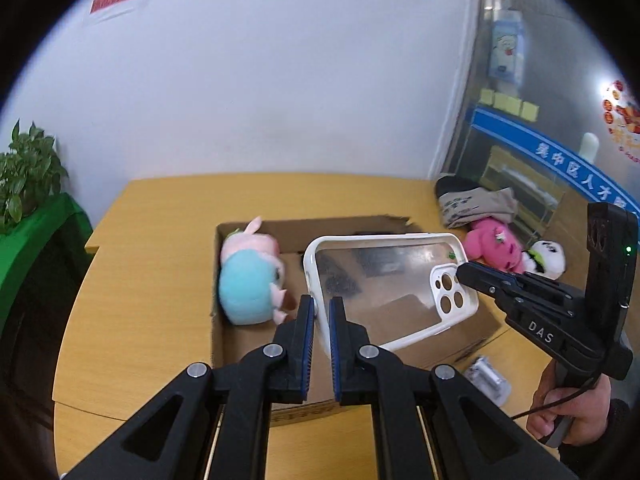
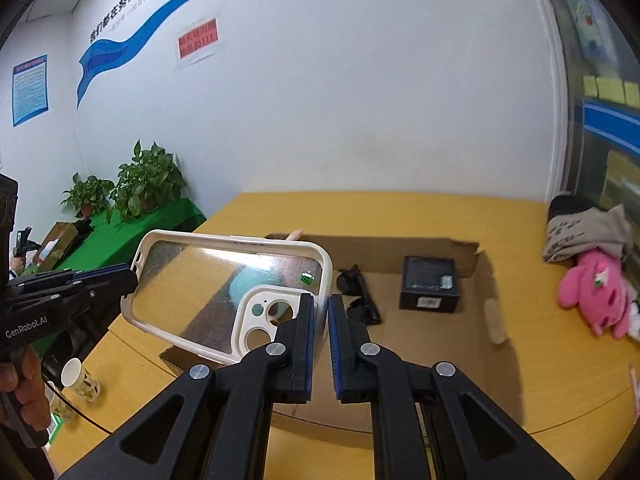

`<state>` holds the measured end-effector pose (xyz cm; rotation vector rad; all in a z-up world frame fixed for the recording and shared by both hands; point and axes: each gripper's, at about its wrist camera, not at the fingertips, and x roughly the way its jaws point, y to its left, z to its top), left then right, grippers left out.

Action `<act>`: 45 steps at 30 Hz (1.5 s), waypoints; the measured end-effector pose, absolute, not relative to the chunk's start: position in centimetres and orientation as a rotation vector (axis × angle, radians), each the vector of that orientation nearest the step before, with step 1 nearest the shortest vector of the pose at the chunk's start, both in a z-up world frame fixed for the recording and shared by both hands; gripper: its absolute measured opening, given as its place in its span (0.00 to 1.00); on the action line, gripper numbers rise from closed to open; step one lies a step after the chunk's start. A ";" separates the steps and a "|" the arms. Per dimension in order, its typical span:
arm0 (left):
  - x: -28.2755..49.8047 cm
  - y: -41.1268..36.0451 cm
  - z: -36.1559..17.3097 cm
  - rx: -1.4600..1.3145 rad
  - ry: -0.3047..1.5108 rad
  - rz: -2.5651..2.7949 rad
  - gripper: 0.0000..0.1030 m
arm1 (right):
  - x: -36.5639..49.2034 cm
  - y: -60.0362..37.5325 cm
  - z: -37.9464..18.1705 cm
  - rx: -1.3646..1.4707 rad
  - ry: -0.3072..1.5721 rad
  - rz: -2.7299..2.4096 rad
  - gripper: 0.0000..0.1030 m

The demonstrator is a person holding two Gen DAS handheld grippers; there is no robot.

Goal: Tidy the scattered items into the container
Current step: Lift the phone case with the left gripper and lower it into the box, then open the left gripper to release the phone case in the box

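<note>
Case [image 1: 384, 296] pinched at both ends, left gripper [image 1: 322, 312] and right gripper [image 2: 320, 312] clamped, above box [image 2: 486, 264]. Best lowered level, both let go together.

White wall [image 2: 360, 100] with blue swoosh [image 2: 132, 36] and red notice [image 2: 198, 42]. Yellow table [image 2: 400, 212]. Potted plants [image 2: 140, 184] on green-draped stand [image 2: 132, 232]. Glass partition [image 1: 532, 120], perhaps a door, with yellow notes [image 1: 510, 104].

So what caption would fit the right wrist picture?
Two claws hold a clear phone case over a cardboard box.
</note>
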<state>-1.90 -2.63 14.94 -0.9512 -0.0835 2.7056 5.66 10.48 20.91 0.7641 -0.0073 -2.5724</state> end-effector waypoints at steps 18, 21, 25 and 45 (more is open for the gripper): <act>-11.3 -4.0 -0.5 -1.615 0.132 2.528 0.06 | -4.7 5.0 4.7 1.312 -0.078 -2.355 0.08; -11.5 -3.7 -0.7 -1.644 0.173 2.527 0.06 | -5.1 4.7 2.9 1.379 -0.058 -2.340 0.08; -11.5 -3.5 -0.8 -1.662 0.215 2.529 0.06 | -5.2 4.6 1.9 1.417 -0.079 -2.314 0.10; -0.2 2.0 9.4 -0.916 0.036 2.820 0.03 | 3.7 9.2 11.0 1.001 0.114 -2.499 0.32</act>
